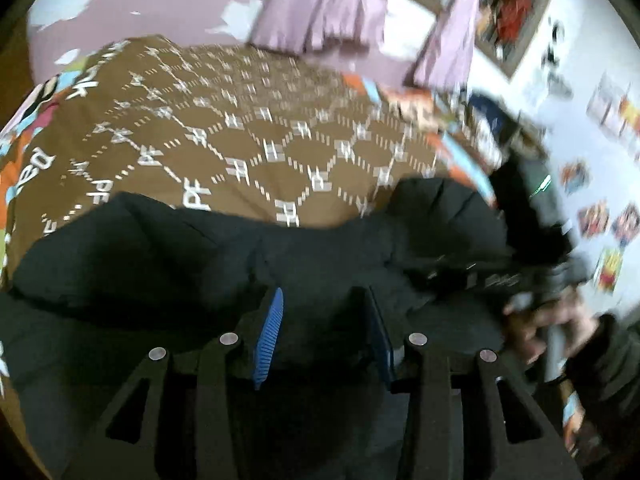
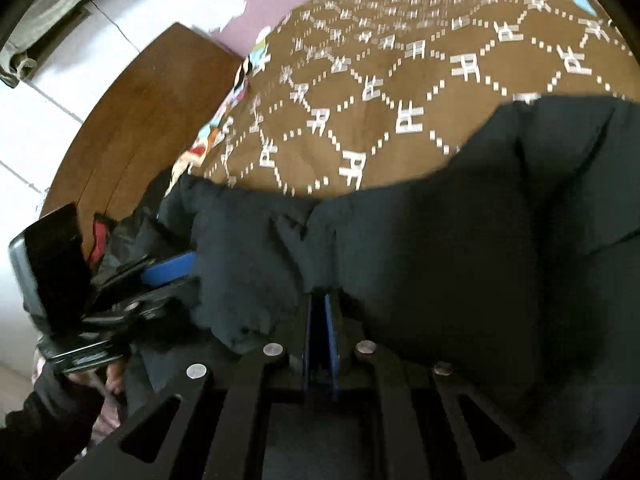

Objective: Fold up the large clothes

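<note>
A black padded jacket [image 1: 160, 260] lies bunched across the near part of a bed, on a brown bedspread [image 1: 260, 120] with a white lattice pattern. My left gripper [image 1: 324, 300] hovers over the jacket, its blue pads apart and pressing on nothing. In the right wrist view the right gripper [image 2: 320, 300] has its blue pads nearly together, with the jacket [image 2: 440, 240] gathered into folds at their tips. The left gripper's fingers [image 2: 168, 270] show at the jacket's left end. A hand [image 1: 540, 328] holds the blurred right gripper at the jacket's right end.
A wooden bed board [image 2: 132, 120] and white tiled floor [image 2: 60, 92] lie left of the bed. Lilac cloth [image 1: 328, 4] hangs beyond the bed's far side. A white wall with colourful stickers [image 1: 600, 160] stands to the right. Bare bedspread [image 2: 400, 60] stretches beyond the jacket.
</note>
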{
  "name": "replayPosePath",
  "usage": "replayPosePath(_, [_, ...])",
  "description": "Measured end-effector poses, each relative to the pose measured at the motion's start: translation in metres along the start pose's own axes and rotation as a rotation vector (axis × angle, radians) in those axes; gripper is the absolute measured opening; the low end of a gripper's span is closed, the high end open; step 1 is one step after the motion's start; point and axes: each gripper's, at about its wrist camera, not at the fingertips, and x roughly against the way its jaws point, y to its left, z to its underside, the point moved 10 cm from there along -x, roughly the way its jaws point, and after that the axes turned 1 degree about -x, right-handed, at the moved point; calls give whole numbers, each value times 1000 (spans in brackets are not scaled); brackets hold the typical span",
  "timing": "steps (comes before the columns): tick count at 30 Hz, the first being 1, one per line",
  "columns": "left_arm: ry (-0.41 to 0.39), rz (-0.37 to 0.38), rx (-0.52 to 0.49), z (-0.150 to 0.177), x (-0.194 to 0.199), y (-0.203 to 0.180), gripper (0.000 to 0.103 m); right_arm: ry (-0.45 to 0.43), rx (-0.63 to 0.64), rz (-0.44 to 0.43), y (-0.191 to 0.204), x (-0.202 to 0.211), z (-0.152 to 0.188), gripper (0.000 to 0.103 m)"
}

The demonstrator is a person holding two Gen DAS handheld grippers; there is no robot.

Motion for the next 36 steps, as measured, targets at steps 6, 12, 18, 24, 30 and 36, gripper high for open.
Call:
replayPosePath(6, [150, -72, -74, 25, -33, 14, 27, 86, 31, 117, -9, -22, 7, 0])
replayPosePath(12, [207, -171, -120, 38, -57, 28, 25, 70, 119, 303, -15, -45, 9, 0])
replayPosePath(18, [171, -188, -138, 42, -58, 31, 25, -78, 62, 213, -13, -6, 8, 3])
replayPosePath(24, [137, -206, -164, 46, -56, 27, 26, -198, 75, 404, -28, 57, -7, 2])
replayPosePath(30, [137, -211, -169, 44, -60, 27, 25, -125, 9, 444, -70, 32, 10, 0])
replayPosePath(36, [154, -279, -213, 46, -65, 26, 26, -120, 95, 531, -74, 25, 14, 0])
